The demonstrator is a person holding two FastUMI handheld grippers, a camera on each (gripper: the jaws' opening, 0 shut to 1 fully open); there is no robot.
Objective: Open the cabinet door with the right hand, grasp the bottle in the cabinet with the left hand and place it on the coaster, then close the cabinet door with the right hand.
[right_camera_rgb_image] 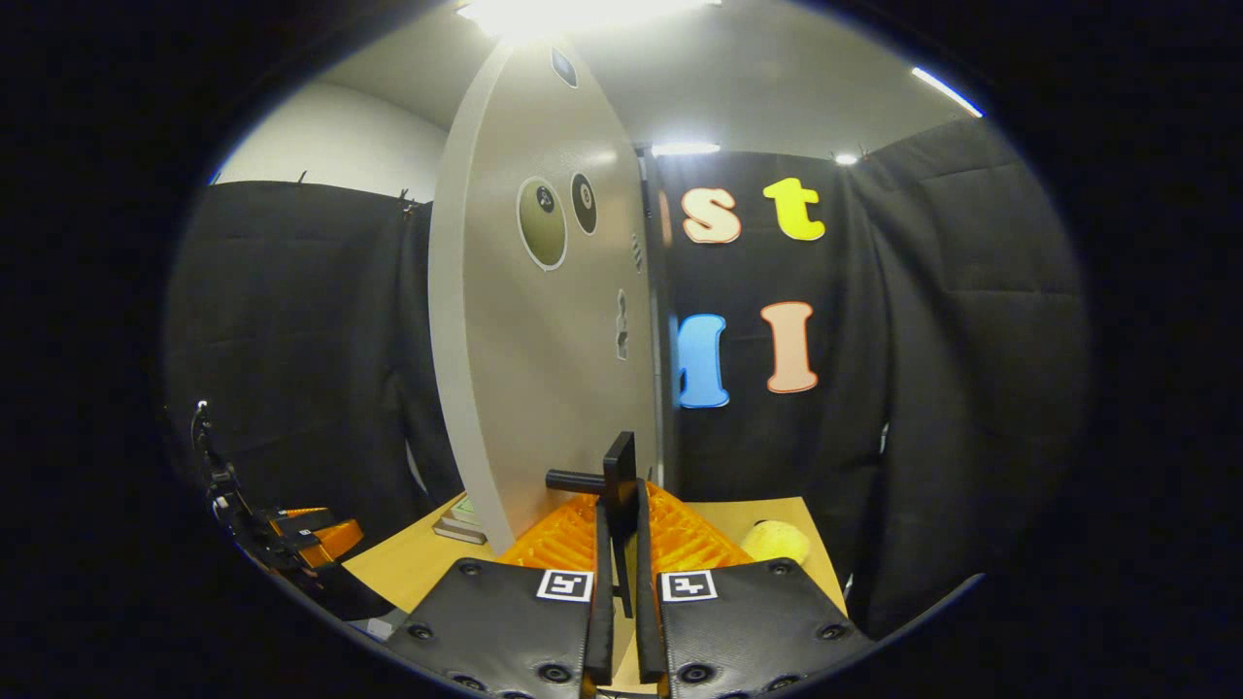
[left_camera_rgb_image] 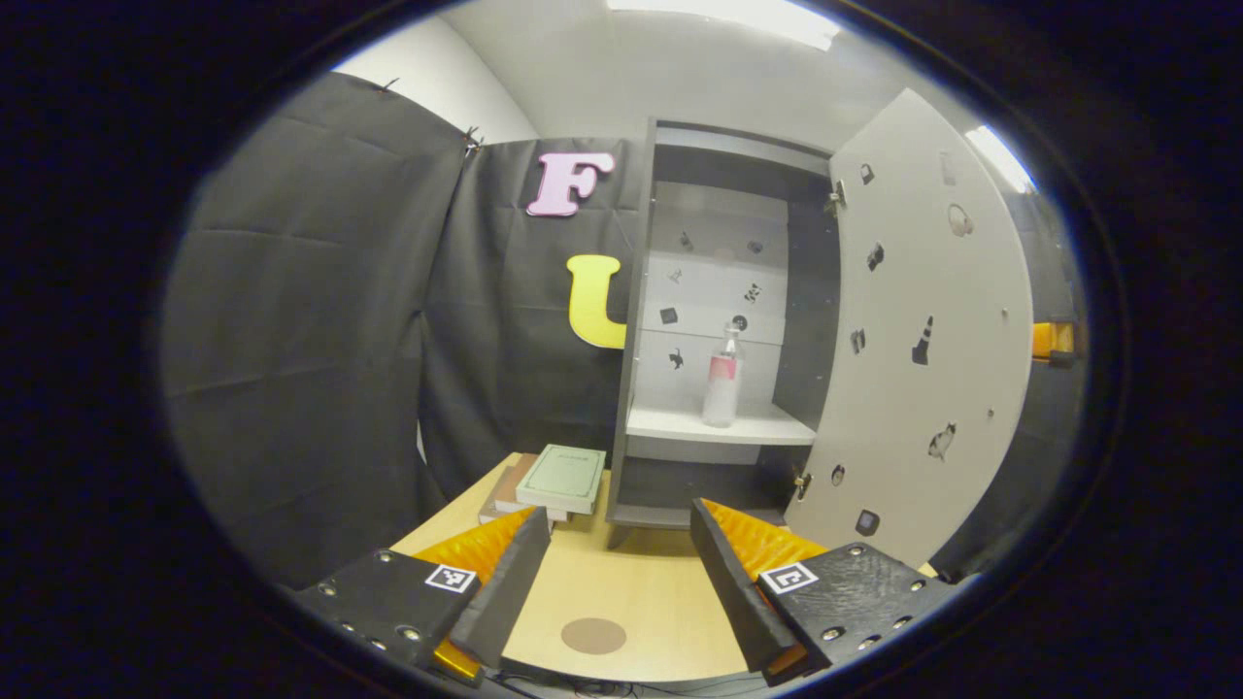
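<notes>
Left gripper (left_camera_rgb_image: 621, 563): fingers spread, empty, above table
Right gripper (right_camera_rgb_image: 621, 515): pinching black door handle (right_camera_rgb_image: 607, 478)
Bottle: clear plastic bottle (left_camera_rgb_image: 722, 379) with red-white label, upright on white cabinet shelf (left_camera_rgb_image: 719, 427)
Door: grey cabinet door (left_camera_rgb_image: 923, 340) open

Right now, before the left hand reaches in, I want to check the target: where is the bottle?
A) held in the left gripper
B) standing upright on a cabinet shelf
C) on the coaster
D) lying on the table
B: the bottle stands upright on the shelf inside the open cabinet, well ahead of the open left gripper.
</notes>
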